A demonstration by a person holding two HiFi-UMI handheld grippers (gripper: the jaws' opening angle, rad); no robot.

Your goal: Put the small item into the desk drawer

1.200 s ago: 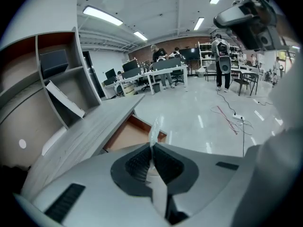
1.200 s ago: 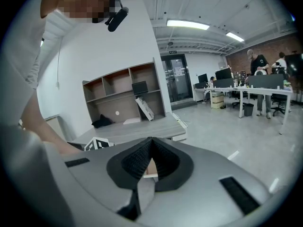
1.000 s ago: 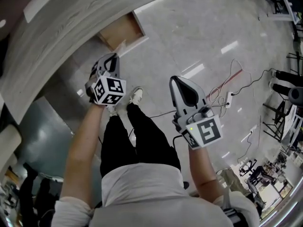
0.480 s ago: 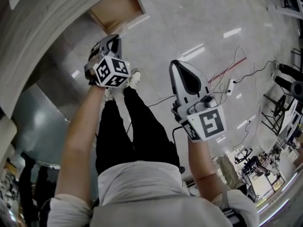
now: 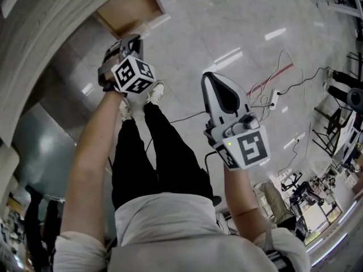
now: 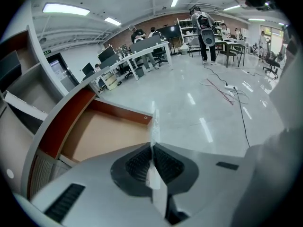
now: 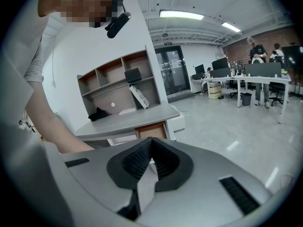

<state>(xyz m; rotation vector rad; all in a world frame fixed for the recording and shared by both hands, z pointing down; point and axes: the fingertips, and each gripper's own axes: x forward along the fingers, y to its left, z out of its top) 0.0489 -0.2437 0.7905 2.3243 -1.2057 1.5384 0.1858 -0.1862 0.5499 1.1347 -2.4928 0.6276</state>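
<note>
The desk drawer (image 5: 127, 7) (image 6: 109, 136) stands pulled open from the grey wood-grain desk (image 5: 51, 33), and its light brown bottom shows bare. My left gripper (image 5: 129, 40) (image 6: 152, 143) hangs just short of the drawer's front corner. It is shut on a small thin translucent item (image 6: 154, 126) that sticks out past the jaw tips. My right gripper (image 5: 209, 92) (image 7: 151, 140) is held over the floor to the right, shut, with nothing seen between its pads. In the right gripper view the drawer (image 7: 151, 130) shows beyond the jaw tips.
Red and black cables and a power strip (image 5: 272, 101) lie on the glossy floor at the right. The person's legs and white shoes (image 5: 156, 92) stand below the drawer. A teal rounded object (image 5: 39, 152) sits at the left. Wall shelves (image 7: 113, 86) stand behind the desk.
My left gripper has moved up and closer to the open drawer, still holding the thin item. The right gripper has hardly moved.
</note>
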